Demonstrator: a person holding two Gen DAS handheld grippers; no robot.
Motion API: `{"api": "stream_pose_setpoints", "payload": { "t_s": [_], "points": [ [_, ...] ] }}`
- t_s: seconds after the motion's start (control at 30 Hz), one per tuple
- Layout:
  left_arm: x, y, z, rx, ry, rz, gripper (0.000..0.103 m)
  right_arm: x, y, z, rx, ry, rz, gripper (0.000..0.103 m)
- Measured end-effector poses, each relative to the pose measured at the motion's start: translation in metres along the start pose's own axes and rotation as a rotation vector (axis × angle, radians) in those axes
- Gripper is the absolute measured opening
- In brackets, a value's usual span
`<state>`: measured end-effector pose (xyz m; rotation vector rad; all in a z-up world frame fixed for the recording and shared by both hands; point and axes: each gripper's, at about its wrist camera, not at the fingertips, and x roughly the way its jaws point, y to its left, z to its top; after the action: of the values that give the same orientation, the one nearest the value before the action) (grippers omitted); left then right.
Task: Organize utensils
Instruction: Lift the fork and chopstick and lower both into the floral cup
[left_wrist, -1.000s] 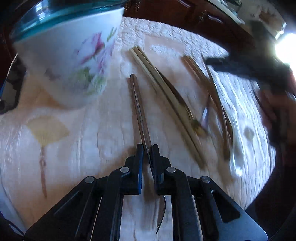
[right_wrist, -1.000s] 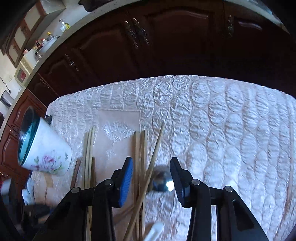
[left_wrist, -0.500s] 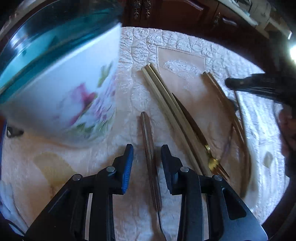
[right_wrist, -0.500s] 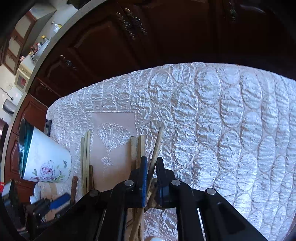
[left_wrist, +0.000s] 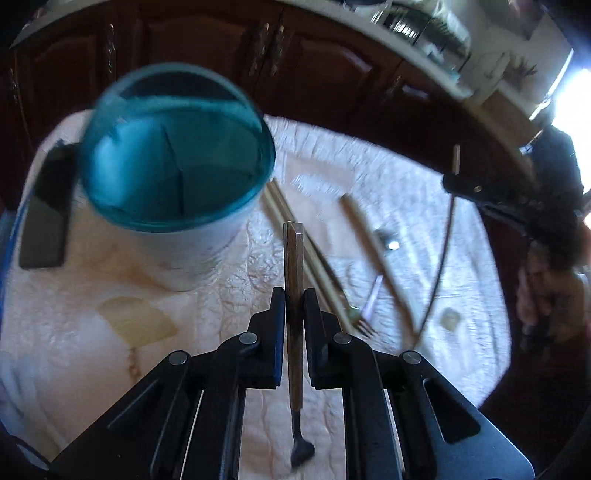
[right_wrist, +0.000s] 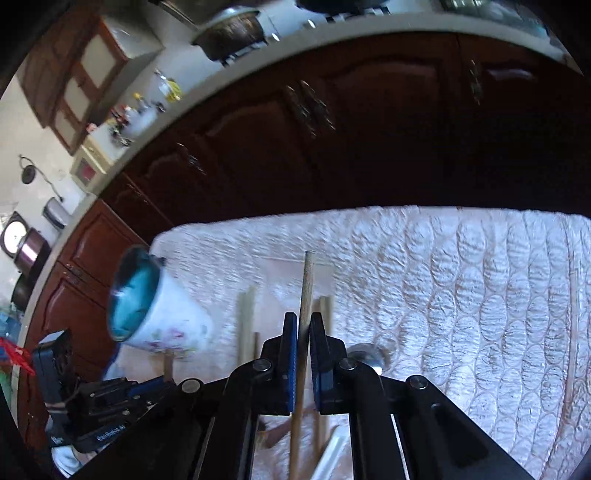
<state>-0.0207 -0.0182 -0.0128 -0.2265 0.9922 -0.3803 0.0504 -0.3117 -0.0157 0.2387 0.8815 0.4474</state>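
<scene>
My left gripper (left_wrist: 294, 295) is shut on a brown-handled utensil (left_wrist: 293, 258), lifted off the quilted cloth, its handle end near the white floral cup (left_wrist: 173, 177) with a teal inside. My right gripper (right_wrist: 303, 321) is shut on a thin wooden chopstick (right_wrist: 306, 284), raised above the cloth. In the right wrist view the cup (right_wrist: 159, 317) stands to the left and the left gripper (right_wrist: 110, 402) shows below it. In the left wrist view the right gripper (left_wrist: 465, 188) is at the far right with the chopstick hanging from it. Pale chopsticks (left_wrist: 295, 236) and a small fork (left_wrist: 364, 321) lie on the cloth.
A dark phone (left_wrist: 44, 221) lies left of the cup. A spoon (left_wrist: 386, 240) and another chopstick (left_wrist: 373, 251) lie on the cloth right of centre. Dark wooden cabinets (right_wrist: 332, 140) stand behind the table. The cloth's right part (right_wrist: 480, 314) is bare.
My left gripper has shut on the brown-handled utensil and lifted it toward the cup. My right gripper has lifted the chopstick off the cloth and tilted up.
</scene>
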Motion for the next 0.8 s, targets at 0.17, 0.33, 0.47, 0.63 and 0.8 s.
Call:
{"api": "stream_pose_setpoints", "payload": {
  "t_s": [0.17, 0.33, 0.47, 0.63, 0.8],
  "points": [
    [-0.046, 0.0, -0.006, 0.007, -0.055, -0.024, 0.008, -0.026, 0.026, 0.003, -0.047, -0.044, 0.025, 0.005],
    [-0.077, -0.006, -0.003, 0.02, -0.121, -0.034, 0.008, -0.044, 0.052, 0.011, -0.104, -0.088, 0.047, 0.005],
    [-0.107, -0.007, 0.006, 0.025, -0.174, -0.063, 0.008, -0.056, 0.071, 0.023, -0.126, -0.128, 0.084, 0.005],
    [-0.14, -0.009, 0.032, 0.032, -0.255, -0.058, 0.008, -0.069, 0.106, 0.046, -0.174, -0.189, 0.124, 0.005],
    [-0.167, -0.004, 0.064, 0.039, -0.352, 0.005, 0.008, -0.08, 0.137, 0.068, -0.203, -0.259, 0.166, 0.005]
  ]
}}
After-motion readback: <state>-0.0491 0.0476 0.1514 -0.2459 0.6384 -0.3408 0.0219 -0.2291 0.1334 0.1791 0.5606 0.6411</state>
